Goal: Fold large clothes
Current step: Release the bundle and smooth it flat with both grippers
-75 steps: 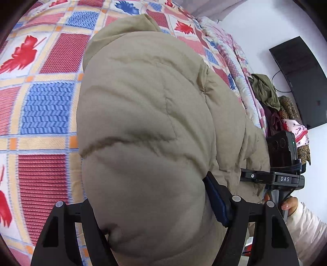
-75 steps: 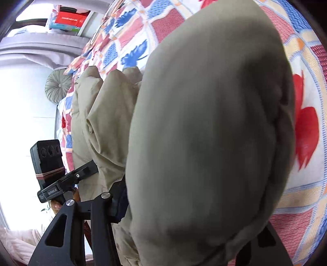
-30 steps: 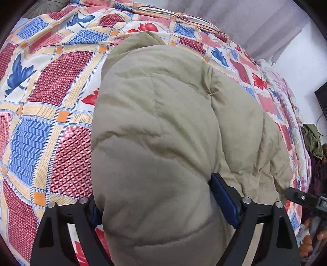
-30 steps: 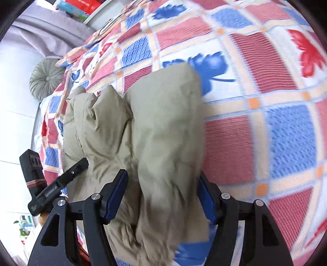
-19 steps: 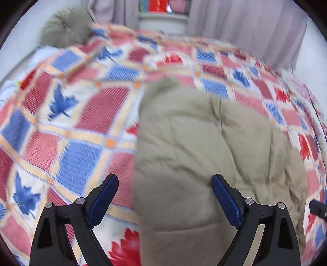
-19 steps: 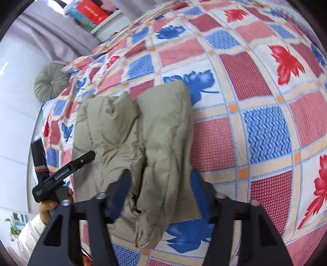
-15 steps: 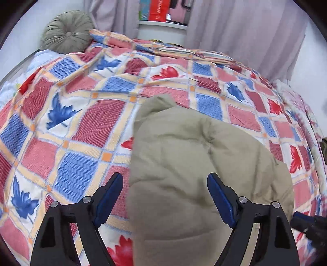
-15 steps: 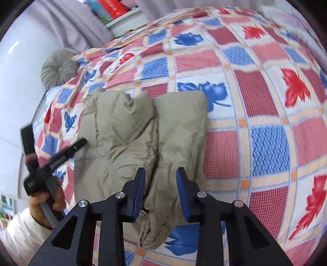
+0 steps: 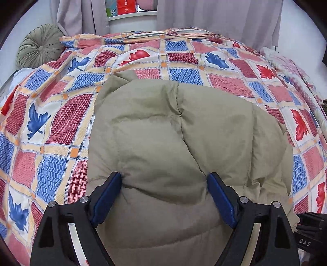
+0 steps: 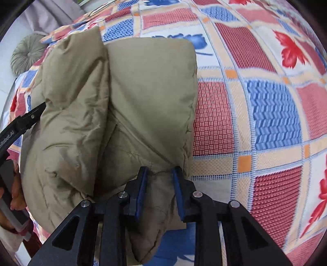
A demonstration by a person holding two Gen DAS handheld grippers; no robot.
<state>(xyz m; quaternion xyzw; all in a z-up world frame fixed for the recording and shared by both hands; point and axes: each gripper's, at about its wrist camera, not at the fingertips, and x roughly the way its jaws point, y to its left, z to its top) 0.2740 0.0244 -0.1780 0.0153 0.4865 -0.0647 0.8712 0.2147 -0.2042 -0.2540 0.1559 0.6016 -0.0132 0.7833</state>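
Observation:
A large khaki padded jacket [image 9: 169,139] lies folded in a thick bundle on the patterned bedspread [image 9: 51,126]. My left gripper [image 9: 164,184] is open wide, its blue pads either side of the near bulge of the jacket. In the right wrist view the same jacket [image 10: 114,98] shows two puffy folds side by side. My right gripper [image 10: 159,180] is shut on the jacket's near edge, with fabric bunched between its pads. The left gripper's body [image 10: 18,124] shows at the left edge of that view.
The bedspread [image 10: 265,114] has red, blue and cream squares with leaf prints. A round green cushion [image 9: 39,48] sits at the bed's far left. Curtains [image 9: 214,16] and a shelf with books [image 9: 126,8] are behind the bed. A pink quilt [image 9: 290,67] lies at the right side.
Both grippers let go of the lifted jacket and it dropped onto the bed. The right gripper then closed on its near edge. The left gripper stays open and has moved in against the bundle.

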